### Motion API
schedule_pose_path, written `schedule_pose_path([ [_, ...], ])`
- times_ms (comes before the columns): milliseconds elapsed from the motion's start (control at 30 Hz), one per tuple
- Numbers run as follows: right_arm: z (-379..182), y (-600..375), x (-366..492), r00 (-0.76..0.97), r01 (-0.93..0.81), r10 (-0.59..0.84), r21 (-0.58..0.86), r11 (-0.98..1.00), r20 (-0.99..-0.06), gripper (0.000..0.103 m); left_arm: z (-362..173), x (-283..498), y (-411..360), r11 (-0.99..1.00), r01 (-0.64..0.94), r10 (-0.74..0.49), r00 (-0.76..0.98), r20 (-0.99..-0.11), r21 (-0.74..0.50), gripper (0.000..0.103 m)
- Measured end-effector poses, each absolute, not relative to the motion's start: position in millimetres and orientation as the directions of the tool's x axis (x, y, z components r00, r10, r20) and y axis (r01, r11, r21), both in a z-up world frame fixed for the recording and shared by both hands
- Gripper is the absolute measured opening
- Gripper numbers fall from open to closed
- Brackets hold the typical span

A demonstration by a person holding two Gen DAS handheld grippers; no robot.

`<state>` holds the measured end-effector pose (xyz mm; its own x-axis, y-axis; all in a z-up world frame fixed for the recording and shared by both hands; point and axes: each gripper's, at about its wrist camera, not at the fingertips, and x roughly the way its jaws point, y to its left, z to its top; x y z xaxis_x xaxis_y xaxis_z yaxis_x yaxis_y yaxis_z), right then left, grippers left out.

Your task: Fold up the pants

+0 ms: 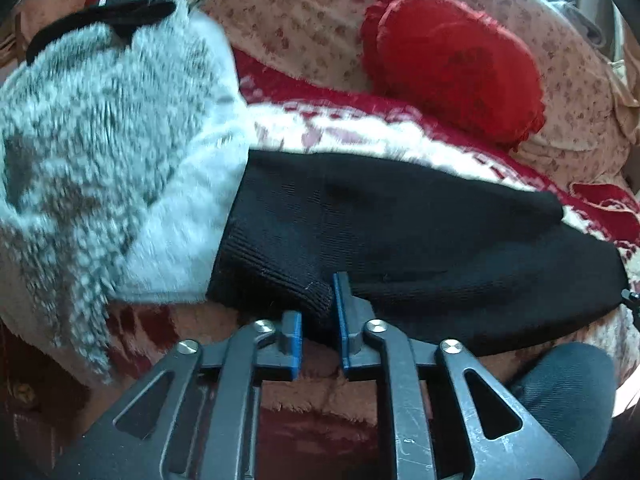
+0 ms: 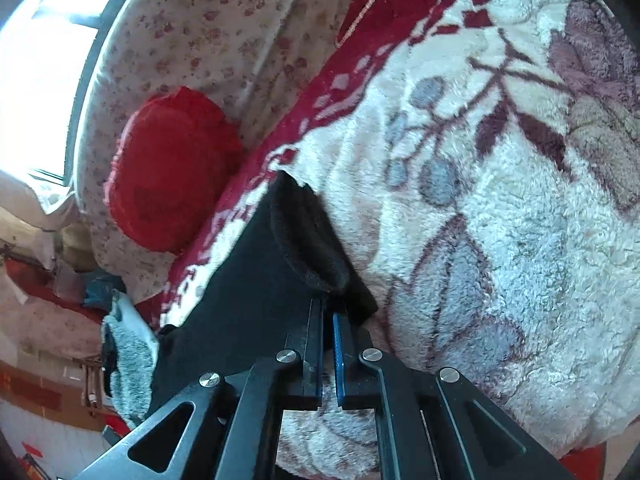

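The black knit pants (image 1: pixel 400 232) lie across a fluffy red-and-cream blanket (image 1: pixel 360 136). In the left wrist view my left gripper (image 1: pixel 318 312) is shut on a ribbed corner of the pants at their near edge. In the right wrist view the pants (image 2: pixel 256 280) run away to the lower left. My right gripper (image 2: pixel 328 312) is shut on the fleecy inside-out end of the pants (image 2: pixel 308 236), which folds over above the fingertips.
A grey-and-white furry garment (image 1: pixel 100 132) lies left of the pants, touching them; it also shows in the right wrist view (image 2: pixel 132 368). A red round cushion (image 1: pixel 452 60) rests against a floral pillow (image 1: pixel 300 20) behind. Blanket (image 2: pixel 500 200) fills the right.
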<state>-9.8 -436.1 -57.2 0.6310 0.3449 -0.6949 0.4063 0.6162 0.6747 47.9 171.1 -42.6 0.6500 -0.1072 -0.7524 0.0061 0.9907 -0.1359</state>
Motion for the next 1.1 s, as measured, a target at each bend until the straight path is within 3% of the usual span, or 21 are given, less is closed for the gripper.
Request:
schedule_pose_path([
  [67,-53,-432,-8,0.626,0.404,0.318,0.645,0.648,-0.712,0.003,-45,44,171,0.992,0.001,-0.095,0.666,-0.74,-0.126,0.023],
  [133,-45,-429,-9,0.62,0.423,0.233,0.569,0.705,-0.749,0.003,-44,41,175,0.994,-0.006,-0.076,0.673,-0.736,-0.108,0.039],
  [267,-16,-426,-15,0.614,0.475,-0.046,0.323,0.819,-0.788,0.003,-35,34,194,0.992,-0.083,-0.01,0.7,-0.714,-0.095,0.051],
  [367,7,-401,-13,0.684,0.352,-0.062,0.255,0.901,-0.727,0.003,-18,20,179,0.997,-0.082,0.057,0.782,-0.621,-0.011,0.051],
  [467,3,-371,-1,0.669,0.198,0.027,0.214,0.957,-0.743,0.003,-5,6,139,0.996,0.044,0.005,0.855,-0.519,0.083,0.051],
  [567,-22,-359,16,0.57,0.181,-0.02,0.102,0.978,-0.821,0.003,-20,19,117,0.985,0.12,-0.026,0.814,-0.58,0.124,0.039],
  [633,-34,-362,23,0.533,0.182,-0.023,0.088,0.979,-0.846,0.003,-49,41,116,0.987,0.125,-0.026,0.732,-0.681,0.097,0.039],
  [833,-25,-356,23,0.526,0.183,-0.038,0.069,0.981,-0.85,0.004,-31,45,120,0.989,0.126,-0.037,0.728,-0.685,0.08,0.039],
  [1033,5,-349,55,0.628,0.194,-0.126,-0.003,0.981,-0.768,0.005,11,88,123,0.997,0.045,0.001,0.793,-0.61,0.06,0.039],
  [1100,-6,-354,73,0.591,0.221,-0.171,-0.045,0.974,-0.788,0.005,2,107,126,0.999,0.025,0.011,0.758,-0.652,0.046,0.039],
])
